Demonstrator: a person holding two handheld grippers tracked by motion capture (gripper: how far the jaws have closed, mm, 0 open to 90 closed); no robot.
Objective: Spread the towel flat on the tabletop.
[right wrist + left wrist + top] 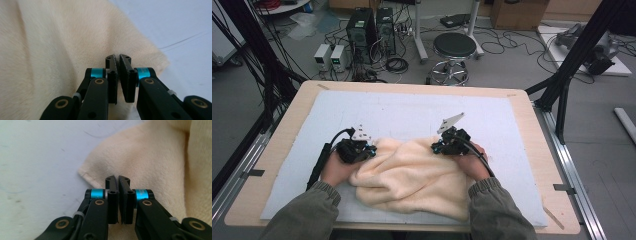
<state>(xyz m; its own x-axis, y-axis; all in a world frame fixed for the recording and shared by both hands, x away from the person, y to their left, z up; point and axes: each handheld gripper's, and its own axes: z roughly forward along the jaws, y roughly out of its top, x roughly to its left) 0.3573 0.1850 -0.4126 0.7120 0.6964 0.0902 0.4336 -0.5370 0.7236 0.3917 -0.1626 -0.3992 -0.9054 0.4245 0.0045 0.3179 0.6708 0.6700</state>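
A cream fleece towel [409, 177] lies rumpled on the pale foam mat [412, 112] that covers the wooden table [532, 135], bunched between the person's two hands near the table's near edge. The left gripper [373, 150] sits at the towel's far left corner, the right gripper [435, 146] at its far right corner, both held low over the mat. In the left gripper view the two black jaws stand together with barely a slit between the pads, just behind a corner of the towel [140, 162] that spreads flat on the mat [37, 157]; whether a thin fold of cloth is pinched between the pads is hard to tell from this angle. In the right gripper view the jaws likewise stand together, tips nearly meeting, over the towel's [55, 50] edge where it meets the mat [180, 27]; here too no cloth can be made out in the slit. Olive sleeves [312, 212] cover both forearms.
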